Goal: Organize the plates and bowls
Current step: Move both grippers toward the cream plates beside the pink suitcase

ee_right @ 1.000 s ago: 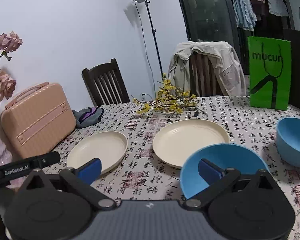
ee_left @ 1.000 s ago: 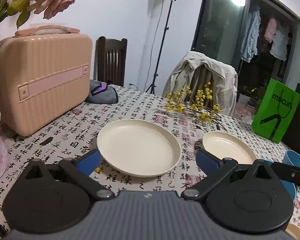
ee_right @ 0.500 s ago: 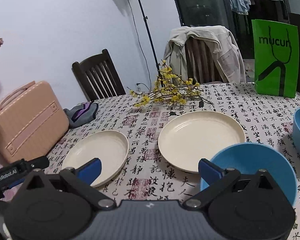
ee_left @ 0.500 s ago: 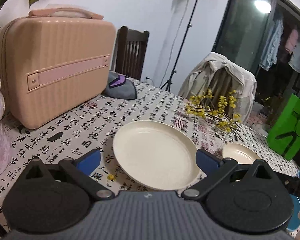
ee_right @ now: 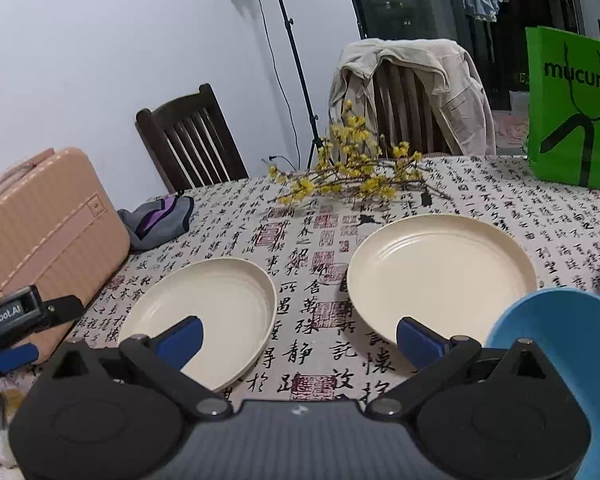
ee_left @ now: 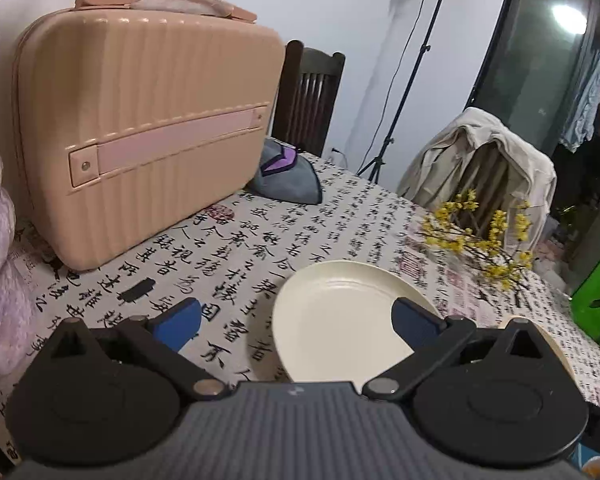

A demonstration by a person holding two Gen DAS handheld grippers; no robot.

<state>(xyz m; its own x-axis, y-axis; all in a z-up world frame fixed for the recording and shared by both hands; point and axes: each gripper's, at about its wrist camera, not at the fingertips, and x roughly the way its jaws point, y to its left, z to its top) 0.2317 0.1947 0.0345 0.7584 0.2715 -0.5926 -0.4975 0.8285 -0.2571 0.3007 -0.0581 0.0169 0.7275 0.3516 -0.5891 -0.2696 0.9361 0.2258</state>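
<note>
The left gripper [ee_left: 296, 318] has swung leftward and lower across the table since a second ago, so the near cream plate [ee_left: 340, 328] now sits off toward its right finger and the pink case [ee_left: 148, 136] looms large; the right gripper [ee_right: 298, 336] has edged forward, letting the blue bowl [ee_right: 572, 360] slide to its right edge. Both tongs stand spread wide and hold nothing. The left one hovers low just short of the near plate's rim, apparently lining up to take it by the edge. The two plates lie flat and apart on the calligraphy-print tablecloth [ee_right: 312, 312], the far cream plate [ee_right: 440, 276] to the right of the near one, with the yellow blossom sprig [ee_right: 352, 176] behind. Both plates look plain, shallow and glossy, with raised rims: slippery to pinch, probably.
</note>
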